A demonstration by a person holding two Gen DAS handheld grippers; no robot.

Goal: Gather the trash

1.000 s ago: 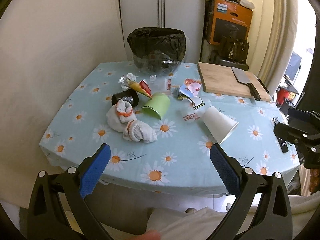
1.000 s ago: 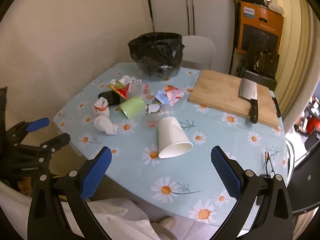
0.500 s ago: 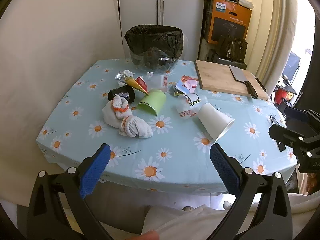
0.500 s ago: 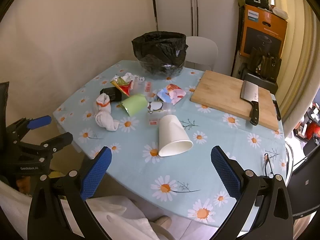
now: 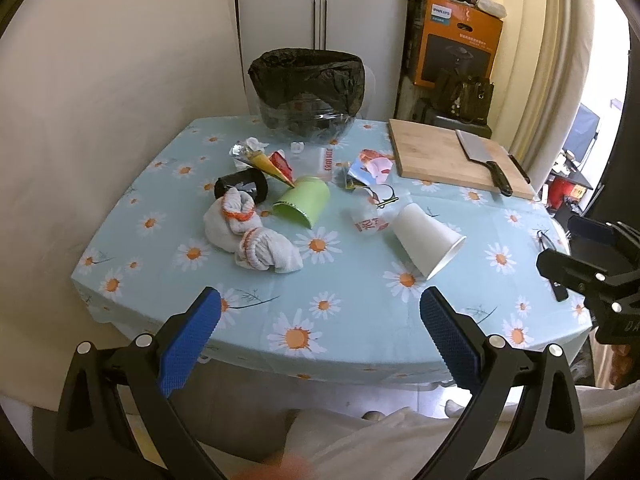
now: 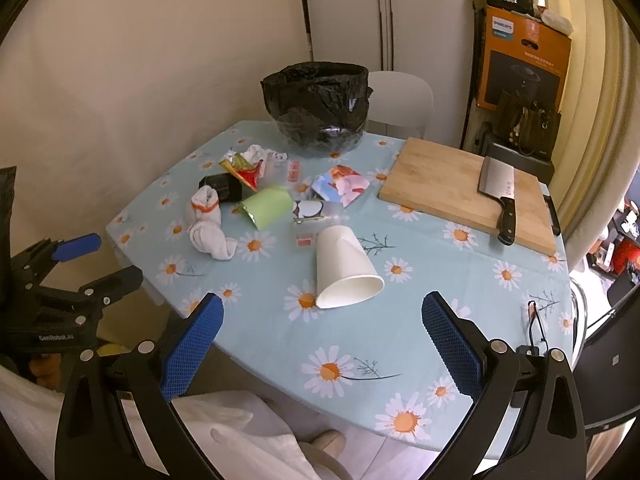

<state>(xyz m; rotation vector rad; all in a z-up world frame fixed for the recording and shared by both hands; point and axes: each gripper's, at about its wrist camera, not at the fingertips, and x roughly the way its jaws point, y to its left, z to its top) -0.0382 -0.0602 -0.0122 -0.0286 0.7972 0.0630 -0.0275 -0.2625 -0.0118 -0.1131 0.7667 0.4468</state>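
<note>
While both claws hang short of the bench [image 5: 360,344], only a slight change of view against a second ago is noted: the litter sits a little lower in the left wrist view, and nothing on the cloth has been shifted. Collection is judged not yet begun. The left claw [image 5: 320,322] is spread wide and empty, touching nothing; the right claw [image 6: 322,326] likewise. The bin [image 6: 316,100], black-lined, stands at the far edge. Nearer than the bin lie the white paper cup [image 6: 344,268], on its side, the green cup [image 6: 268,208], balled socks [image 6: 208,228] and wrappers [image 6: 340,184]. The white paper cup is judged the likeliest first pick.
</note>
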